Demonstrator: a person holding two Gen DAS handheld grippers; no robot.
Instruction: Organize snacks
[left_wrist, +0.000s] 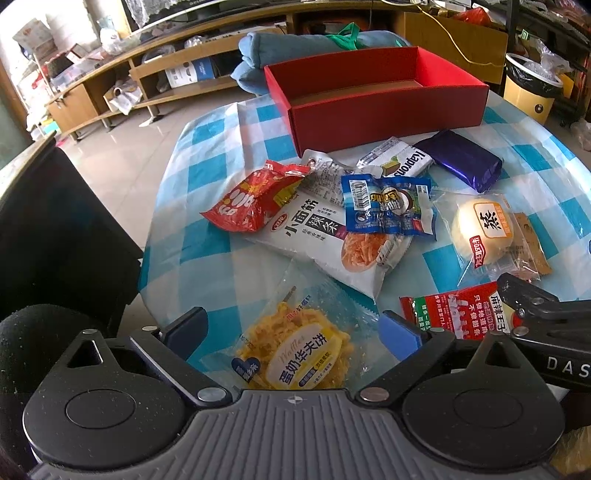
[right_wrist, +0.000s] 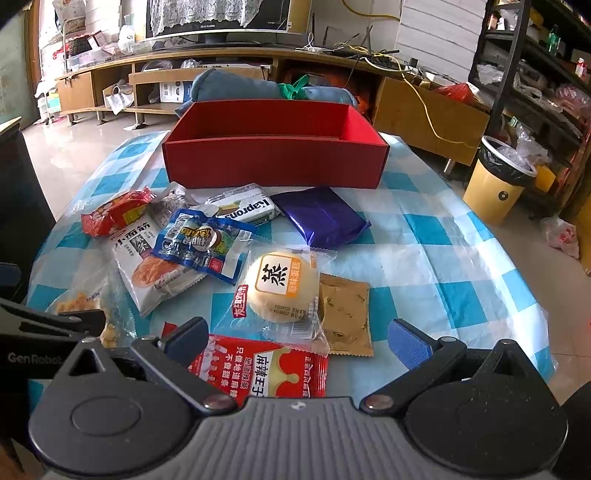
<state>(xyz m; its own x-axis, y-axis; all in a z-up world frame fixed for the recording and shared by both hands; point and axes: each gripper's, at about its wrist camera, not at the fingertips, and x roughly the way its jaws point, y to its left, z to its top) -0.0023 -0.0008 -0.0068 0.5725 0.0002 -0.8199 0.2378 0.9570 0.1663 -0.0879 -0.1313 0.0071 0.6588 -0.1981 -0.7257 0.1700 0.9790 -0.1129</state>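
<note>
Checked tablecloth (right_wrist: 436, 236), crinkly snack packets (right_wrist: 207, 243).

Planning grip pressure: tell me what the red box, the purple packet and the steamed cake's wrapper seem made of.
Red open-topped rectangular box: apparently matte cardboard, with thin folded walls and a brown inner floor.
Glossy purple rectangular packet: probably foil or metallised film, with sharp highlights and creases.
Clear wrapper around the round pale cake: thin transparent plastic film, glinting and wrinkled.
</note>
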